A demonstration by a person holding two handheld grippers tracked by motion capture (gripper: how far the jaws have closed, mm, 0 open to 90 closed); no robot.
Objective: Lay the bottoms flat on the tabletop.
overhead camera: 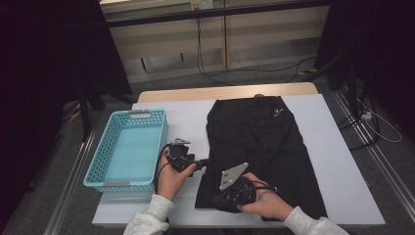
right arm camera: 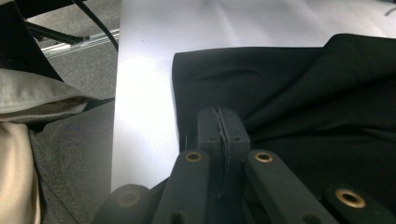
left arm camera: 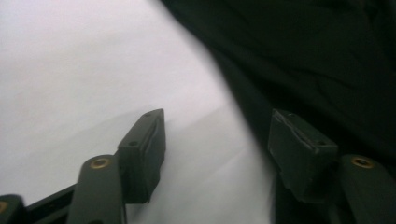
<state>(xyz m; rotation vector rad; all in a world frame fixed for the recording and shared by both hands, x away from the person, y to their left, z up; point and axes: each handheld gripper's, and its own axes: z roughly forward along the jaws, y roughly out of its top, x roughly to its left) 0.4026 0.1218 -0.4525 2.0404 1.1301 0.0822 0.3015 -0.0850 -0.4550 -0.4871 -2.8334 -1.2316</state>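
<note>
A black garment [overhead camera: 259, 137] lies flat on the white table [overhead camera: 337, 166], its waistband at the far side. My right gripper [overhead camera: 218, 199] rests at the garment's near left corner, with a grey three-cornered plate on top. In the right gripper view this gripper [right arm camera: 219, 126] is shut on the black cloth [right arm camera: 289, 84], and folds run out from the pinch. My left gripper [overhead camera: 200, 163] lies at the garment's left edge. Seen from the left gripper view, it [left arm camera: 219, 135] is open: one jaw over bare table, the other over the black cloth [left arm camera: 303, 56], with the cloth's edge between them.
A light blue perforated basket [overhead camera: 93, 166] stands on the table's left side, close to my left hand. Bare white tabletop lies to the right of the garment. Beyond the table are a floor with cables [overhead camera: 210, 73] and dark stands.
</note>
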